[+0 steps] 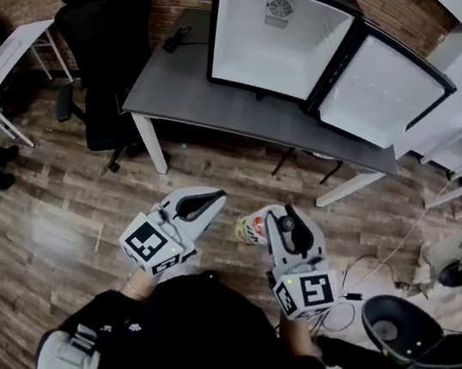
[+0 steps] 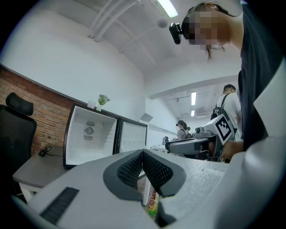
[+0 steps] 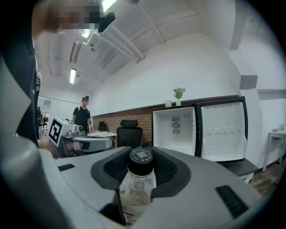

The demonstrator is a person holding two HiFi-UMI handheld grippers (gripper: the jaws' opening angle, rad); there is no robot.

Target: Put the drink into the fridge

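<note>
wood floor [image 1: 51,220] below, right claw [image 1: 281,217] clamps the drink [image 3: 136,190] near upright, cap up; left claw [image 1: 213,197] closed, empty.

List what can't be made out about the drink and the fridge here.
- Label on the drink: in the right gripper view the print is blurred, and the right tool covers its lower part.
- Head view: the drink is mostly behind the right tool.
- Left gripper view: only a sliver of the drink shows below the left tool.
- Dark item beside the fridge on the table: head view, too small to name.
</note>
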